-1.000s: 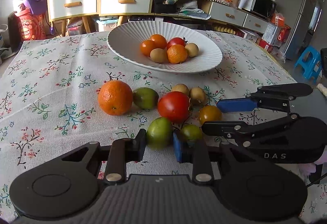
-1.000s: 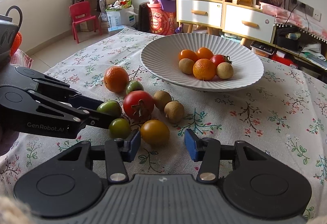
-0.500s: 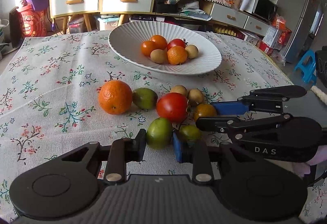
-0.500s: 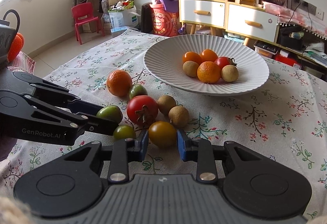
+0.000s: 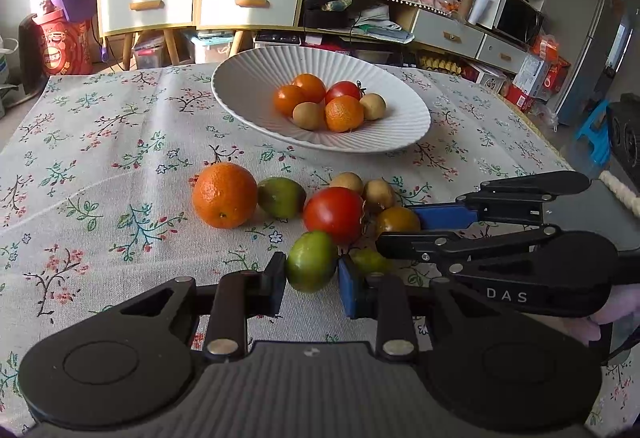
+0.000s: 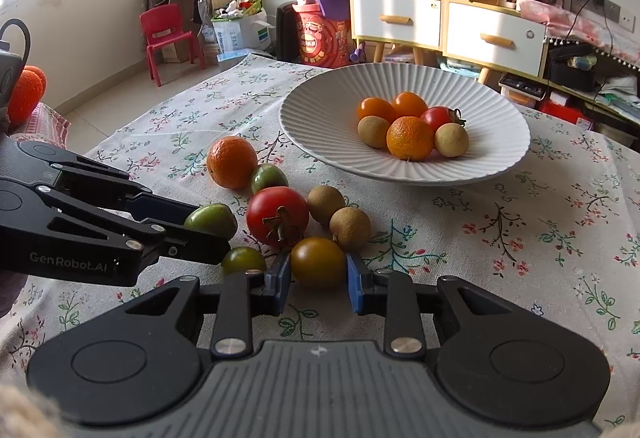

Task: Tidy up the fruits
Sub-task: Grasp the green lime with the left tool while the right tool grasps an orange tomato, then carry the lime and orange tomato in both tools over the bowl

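My left gripper [image 5: 312, 278] is shut on a green tomato [image 5: 311, 260]; it also shows in the right wrist view [image 6: 211, 219]. My right gripper [image 6: 318, 280] is shut on a brownish-yellow tomato [image 6: 318, 262], also visible in the left wrist view [image 5: 396, 221]. On the cloth lie an orange [image 5: 224, 195], a green fruit [image 5: 281, 196], a red tomato [image 5: 334, 213], two brown longans [image 6: 338, 212] and a small dark green tomato [image 6: 243, 259]. A white ribbed bowl [image 5: 248, 86] behind them holds several fruits.
The table wears a floral cloth [image 5: 100, 158]. Its right edge [image 5: 536, 134] drops to the floor. Cabinets and drawers [image 5: 200, 2] stand beyond the far edge. A red chair [image 6: 168, 38] stands on the floor to the left.
My right gripper moved forward and closed on the brownish-yellow tomato. My left gripper stayed shut on the green tomato and seems to have lifted it slightly.
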`<state>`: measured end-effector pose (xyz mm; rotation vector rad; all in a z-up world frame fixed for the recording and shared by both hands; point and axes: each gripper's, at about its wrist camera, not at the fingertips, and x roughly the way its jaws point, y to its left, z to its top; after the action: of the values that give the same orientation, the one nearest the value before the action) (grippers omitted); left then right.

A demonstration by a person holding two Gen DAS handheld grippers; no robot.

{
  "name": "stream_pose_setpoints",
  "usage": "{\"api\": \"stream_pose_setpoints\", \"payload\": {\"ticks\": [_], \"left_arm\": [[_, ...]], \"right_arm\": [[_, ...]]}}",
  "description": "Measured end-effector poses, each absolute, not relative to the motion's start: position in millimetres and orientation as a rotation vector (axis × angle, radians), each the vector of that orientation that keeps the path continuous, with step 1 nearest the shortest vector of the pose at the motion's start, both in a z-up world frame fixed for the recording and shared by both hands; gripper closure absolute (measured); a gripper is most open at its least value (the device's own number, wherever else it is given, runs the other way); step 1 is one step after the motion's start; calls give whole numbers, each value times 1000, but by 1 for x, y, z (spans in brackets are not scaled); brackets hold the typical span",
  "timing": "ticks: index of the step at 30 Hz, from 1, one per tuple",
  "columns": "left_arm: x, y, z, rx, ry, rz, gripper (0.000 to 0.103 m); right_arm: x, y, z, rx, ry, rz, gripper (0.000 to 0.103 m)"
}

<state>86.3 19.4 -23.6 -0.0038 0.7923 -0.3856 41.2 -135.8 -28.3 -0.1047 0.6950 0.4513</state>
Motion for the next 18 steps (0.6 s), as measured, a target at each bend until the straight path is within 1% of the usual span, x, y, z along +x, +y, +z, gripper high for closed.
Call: {"api": "stream_pose_setpoints", "payload": {"ticks": [18], "left_arm": [[92, 13, 4, -22, 713, -392, 75]], "right_arm": [[45, -154, 2, -37, 614, 408, 77]]}}
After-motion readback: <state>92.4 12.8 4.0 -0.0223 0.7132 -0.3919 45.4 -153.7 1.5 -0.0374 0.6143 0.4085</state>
